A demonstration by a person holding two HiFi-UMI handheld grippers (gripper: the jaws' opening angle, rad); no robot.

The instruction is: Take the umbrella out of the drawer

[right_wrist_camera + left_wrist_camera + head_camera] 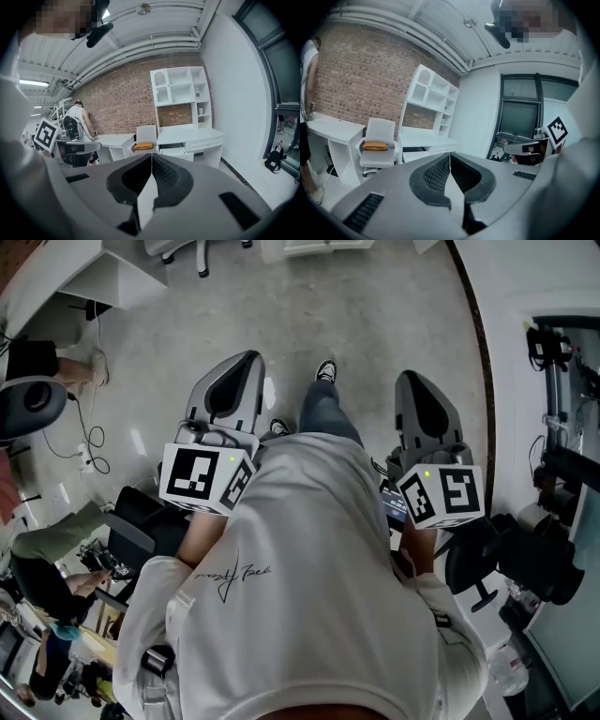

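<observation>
Progress looks nil: the left hand-held gripper [249, 356] and right hand-held gripper [411, 377] are both clenched on nothing, well apart from the white surface [187, 133] with its drawers [206, 144], and the umbrella is nowhere in sight.

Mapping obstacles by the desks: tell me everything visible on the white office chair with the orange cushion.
The white padded office chair stands upright, its front toward the grippers, with a tall squarish back, two armrests and a seat. A flat orange cushion lies across the seat. The chair sits between a white desk and a white desk with shelves, before the red brick wall. Its base barely shows, and nobody sits in it.
</observation>
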